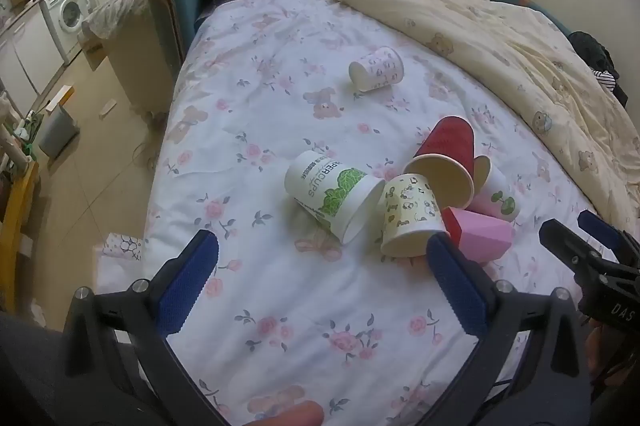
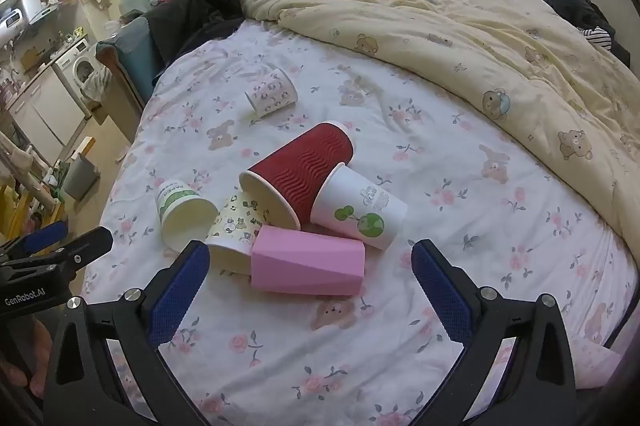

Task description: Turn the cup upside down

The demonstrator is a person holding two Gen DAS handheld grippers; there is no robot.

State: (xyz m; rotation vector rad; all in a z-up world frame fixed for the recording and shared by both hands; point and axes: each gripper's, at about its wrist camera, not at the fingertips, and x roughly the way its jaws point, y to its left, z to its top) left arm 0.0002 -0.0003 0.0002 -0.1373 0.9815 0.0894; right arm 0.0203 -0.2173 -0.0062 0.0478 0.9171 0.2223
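Several paper cups lie on their sides on the floral bedsheet (image 1: 280,306). A white cup with green leaves (image 1: 332,196) (image 2: 182,212), a yellow patterned cup (image 1: 410,222) (image 2: 234,232), a red ribbed cup (image 1: 444,158) (image 2: 300,172), a pink faceted cup (image 1: 486,238) (image 2: 308,264) and a white cup with a green globe (image 2: 360,208) lie clustered together. A small white patterned cup (image 1: 376,69) (image 2: 272,92) lies apart, farther back. My left gripper (image 1: 320,258) is open and empty, just before the cluster. My right gripper (image 2: 310,270) is open, its fingers either side of the pink cup, not touching.
A cream bear-print quilt (image 1: 500,38) (image 2: 460,38) is bunched along the bed's back and right. Dark clothes (image 2: 192,14) pile at the headboard. The bed's left edge drops to a floor with a grey bin (image 1: 58,132) and washing machine (image 1: 68,12).
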